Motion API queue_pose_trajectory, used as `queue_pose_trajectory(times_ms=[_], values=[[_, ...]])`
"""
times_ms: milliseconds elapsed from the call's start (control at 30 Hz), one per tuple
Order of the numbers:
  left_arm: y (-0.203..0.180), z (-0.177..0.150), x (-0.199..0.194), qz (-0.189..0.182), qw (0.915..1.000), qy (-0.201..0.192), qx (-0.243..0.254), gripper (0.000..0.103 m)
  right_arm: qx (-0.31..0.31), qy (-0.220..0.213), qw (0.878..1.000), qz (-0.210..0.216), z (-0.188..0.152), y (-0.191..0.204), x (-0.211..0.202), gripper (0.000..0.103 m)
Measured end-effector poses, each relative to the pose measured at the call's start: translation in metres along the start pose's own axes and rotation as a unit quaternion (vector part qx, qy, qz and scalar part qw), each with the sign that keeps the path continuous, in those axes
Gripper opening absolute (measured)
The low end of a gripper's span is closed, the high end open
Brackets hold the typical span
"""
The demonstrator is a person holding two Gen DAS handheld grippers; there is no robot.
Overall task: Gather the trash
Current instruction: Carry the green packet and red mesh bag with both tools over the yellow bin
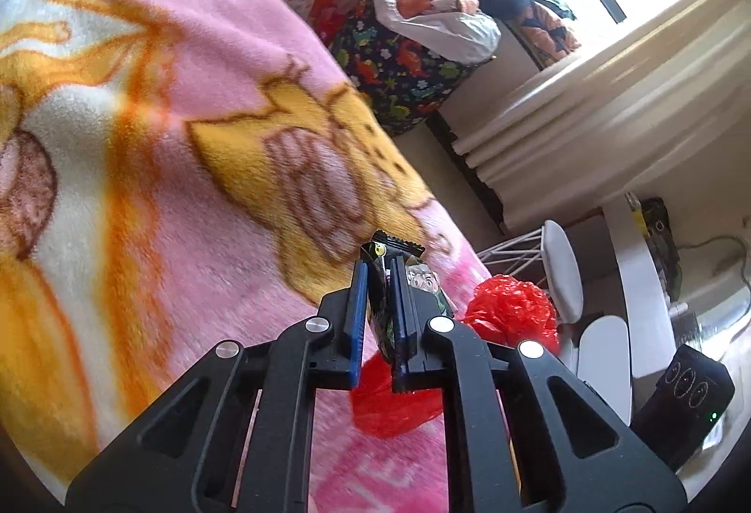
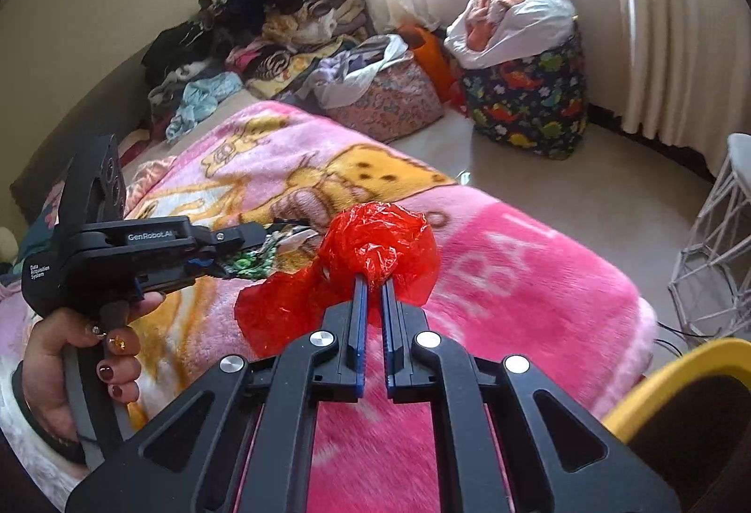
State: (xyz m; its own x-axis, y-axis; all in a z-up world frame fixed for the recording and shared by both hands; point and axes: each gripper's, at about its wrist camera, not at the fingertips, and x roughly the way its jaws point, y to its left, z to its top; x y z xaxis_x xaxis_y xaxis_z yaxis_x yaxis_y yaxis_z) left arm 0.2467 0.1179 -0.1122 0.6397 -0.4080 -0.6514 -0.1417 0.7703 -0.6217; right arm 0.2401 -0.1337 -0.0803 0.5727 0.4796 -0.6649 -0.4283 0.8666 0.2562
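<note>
Over the pink cartoon blanket [image 1: 197,100] on the bed we held both grippers, each pinching a piece of trash. From the left wrist we saw the left gripper [image 1: 379,273] pressed together on a dark printed snack wrapper [image 1: 382,302], which stood upright between its blue pads, its serrated top edge poking out above the fingertips. Just right of that gripper lay the crumpled red plastic bag [image 1: 511,306]. From the right wrist we saw what the left view could not show: the right gripper [image 2: 373,285] had its jaws closed on that red plastic bag [image 2: 380,241], the bunched part just ahead of its fingertips and a loose flap trailing to its left. That view also showed the left gripper [image 2: 253,243] from the side, with the wrapper [image 2: 277,250] at its tip, and the hand [image 2: 70,353] with dark painted nails gripping its handle. Beyond the right gripper stood a dinosaur-print bag [image 2: 530,104] stuffed with clothes, and a yellow rim [image 2: 676,377] showed at its lower right.
</note>
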Motion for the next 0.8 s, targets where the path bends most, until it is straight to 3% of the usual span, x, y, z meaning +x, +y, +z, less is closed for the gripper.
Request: queue_pose_trajectory(times_ms=[800], values=[[-0.111,-0.059,-0.009,-0.038,0.9928,0.009,0.114,0.005,0.104,-0.065,0.99,-0.073,-0.052,-0.086,-0.119,0.006]])
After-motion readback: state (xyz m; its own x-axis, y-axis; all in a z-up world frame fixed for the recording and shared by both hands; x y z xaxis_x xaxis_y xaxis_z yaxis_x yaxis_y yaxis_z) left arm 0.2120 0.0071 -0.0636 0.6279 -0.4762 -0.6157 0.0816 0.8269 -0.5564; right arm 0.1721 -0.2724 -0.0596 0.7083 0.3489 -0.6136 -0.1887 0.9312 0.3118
